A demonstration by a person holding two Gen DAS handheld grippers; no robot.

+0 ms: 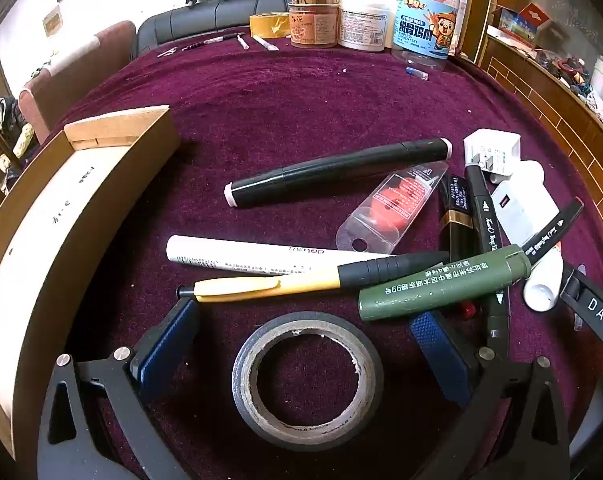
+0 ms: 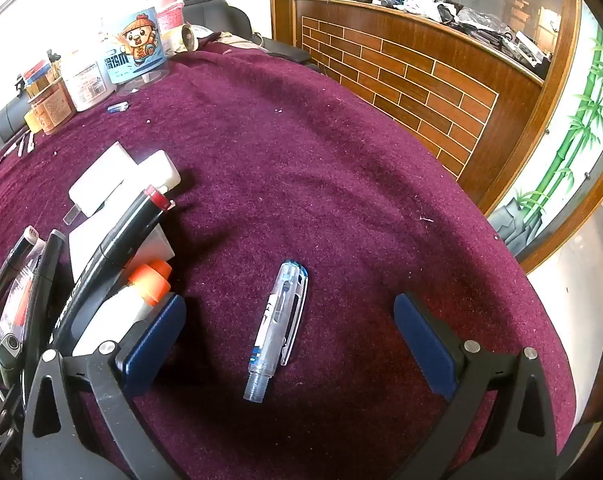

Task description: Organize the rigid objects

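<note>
Lying empty, cardboard box (image 1: 41,216), pens outside

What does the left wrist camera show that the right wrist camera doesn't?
Left wrist only: the cardboard box, the black tape roll between the open left gripper, and the yellow pen. Right wrist only: the clear pen barrel between the open right gripper. Both: the maroon tablecloth and cartoon-label jar.
</note>
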